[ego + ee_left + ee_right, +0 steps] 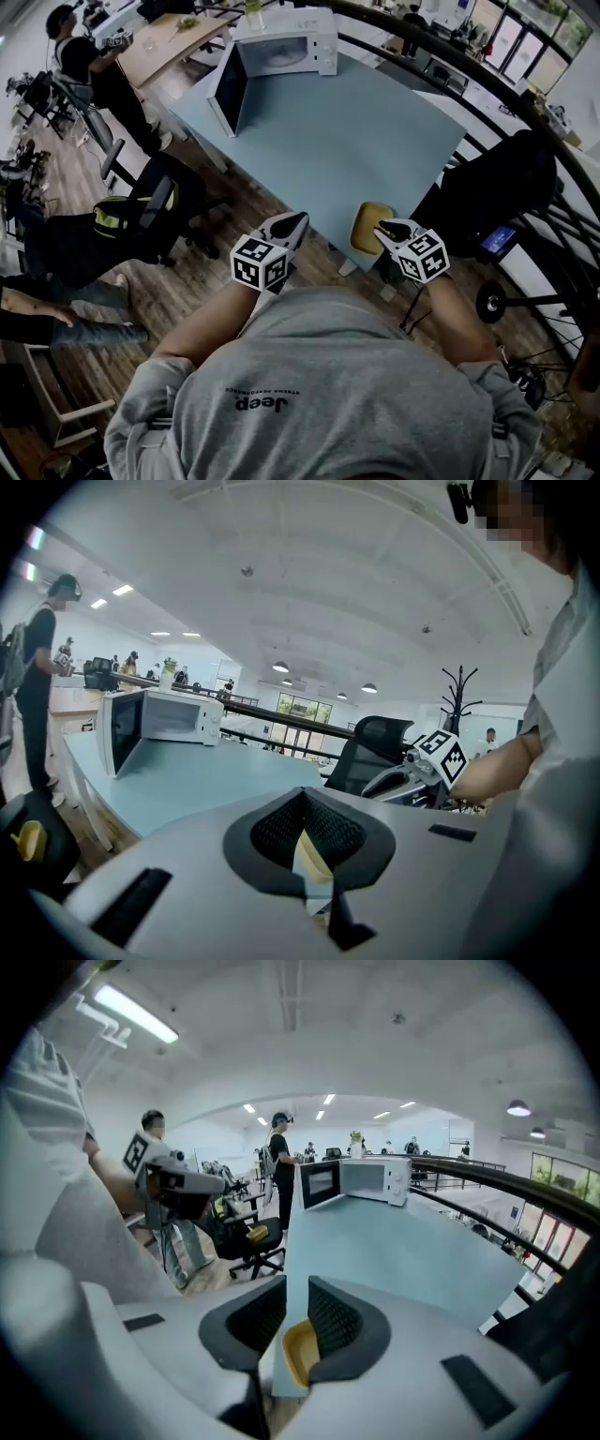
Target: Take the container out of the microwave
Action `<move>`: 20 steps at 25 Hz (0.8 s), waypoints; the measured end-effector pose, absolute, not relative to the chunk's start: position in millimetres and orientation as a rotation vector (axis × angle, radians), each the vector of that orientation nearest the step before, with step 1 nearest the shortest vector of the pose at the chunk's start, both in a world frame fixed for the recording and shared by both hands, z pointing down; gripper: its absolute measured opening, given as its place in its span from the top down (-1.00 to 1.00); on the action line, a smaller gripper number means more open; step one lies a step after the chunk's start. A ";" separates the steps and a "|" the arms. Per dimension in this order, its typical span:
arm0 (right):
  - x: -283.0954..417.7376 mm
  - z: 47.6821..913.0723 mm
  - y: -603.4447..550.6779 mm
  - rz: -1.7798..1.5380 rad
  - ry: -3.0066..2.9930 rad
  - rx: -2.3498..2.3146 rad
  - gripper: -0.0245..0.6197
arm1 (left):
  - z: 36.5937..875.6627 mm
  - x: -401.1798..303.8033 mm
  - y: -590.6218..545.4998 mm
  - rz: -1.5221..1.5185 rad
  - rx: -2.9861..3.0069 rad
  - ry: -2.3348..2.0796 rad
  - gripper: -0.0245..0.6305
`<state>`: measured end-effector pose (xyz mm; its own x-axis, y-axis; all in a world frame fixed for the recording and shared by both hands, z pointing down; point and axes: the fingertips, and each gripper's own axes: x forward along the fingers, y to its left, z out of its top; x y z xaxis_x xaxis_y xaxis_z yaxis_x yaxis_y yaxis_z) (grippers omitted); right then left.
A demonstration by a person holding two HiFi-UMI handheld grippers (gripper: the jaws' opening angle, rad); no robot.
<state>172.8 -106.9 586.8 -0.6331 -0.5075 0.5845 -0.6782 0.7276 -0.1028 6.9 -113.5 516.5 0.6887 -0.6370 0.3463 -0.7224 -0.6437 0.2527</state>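
Microwave: we see the white box microwave (pixel 286 42) on the far end of the pale blue flat table (pixel 328 141).
Stool: the yellow square stool (pixel 368 228) at the near edge, close to us.
Chair: the black office chair (pixel 164 197), left of the table.

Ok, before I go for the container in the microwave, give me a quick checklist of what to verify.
1. Microwave door open: ok, it is swung wide.
2. Container seen inside: cannot tell, no view looks clearly into the cavity.
3. Microwave within reach: not ok, it stands at the far end of the table, and both grippers are at the near edge.
4. Right gripper open and empty: ok.
5. Left gripper open: not ok, its jaws meet at the tips with nothing held.
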 end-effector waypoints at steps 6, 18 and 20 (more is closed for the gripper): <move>180.2 554.2 -99.4 0.484 -2.493 0.909 0.71 | 508.5 19.1 -115.1 0.284 2.553 -1.039 0.90; 151.9 530.3 -99.5 0.645 -2.511 1.088 0.76 | 487.8 -30.4 -117.3 0.238 2.647 -0.956 0.90; 138.3 527.3 -100.1 0.652 -2.506 1.108 0.76 | 489.6 -48.0 -121.2 0.229 2.640 -0.945 0.90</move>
